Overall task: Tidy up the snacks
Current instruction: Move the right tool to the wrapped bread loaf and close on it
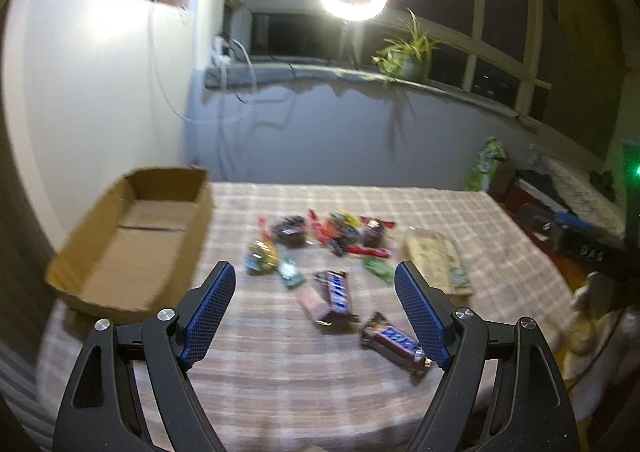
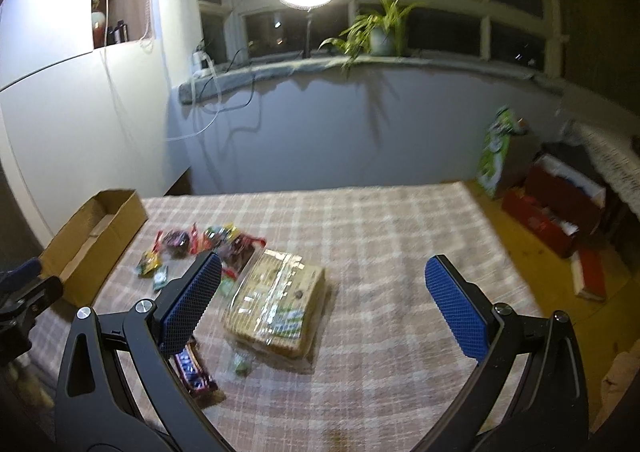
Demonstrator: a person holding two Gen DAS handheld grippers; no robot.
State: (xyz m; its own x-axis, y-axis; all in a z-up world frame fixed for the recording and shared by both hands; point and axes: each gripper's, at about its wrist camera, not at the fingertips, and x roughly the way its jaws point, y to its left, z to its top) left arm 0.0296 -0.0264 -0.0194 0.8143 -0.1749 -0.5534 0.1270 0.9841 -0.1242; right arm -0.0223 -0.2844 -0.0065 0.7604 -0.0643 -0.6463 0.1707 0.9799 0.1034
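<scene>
Scattered wrapped snacks (image 1: pixel 332 236), 2 Snickers bars (image 1: pixel 338 290) and a cracker pack (image 2: pixel 276 300) lie beside an open cardboard box (image 1: pixel 132 236).

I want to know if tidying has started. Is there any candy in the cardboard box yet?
No, the cardboard box shows only its bare brown bottom, and the candy lies scattered on the checked tablecloth beside it.

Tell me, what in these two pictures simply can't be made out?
- Small colourful wrapped sweets, left wrist view: motion blur, so no labels readable.
- Open brown cardboard box, right wrist view: the near wall hides its floor.
- Dark blue-lettered chocolate bar, right wrist view: partly behind the right gripper's blue padded fingers.
- Clear-wrapped pack of beige biscuits: print too blurred to read.
</scene>
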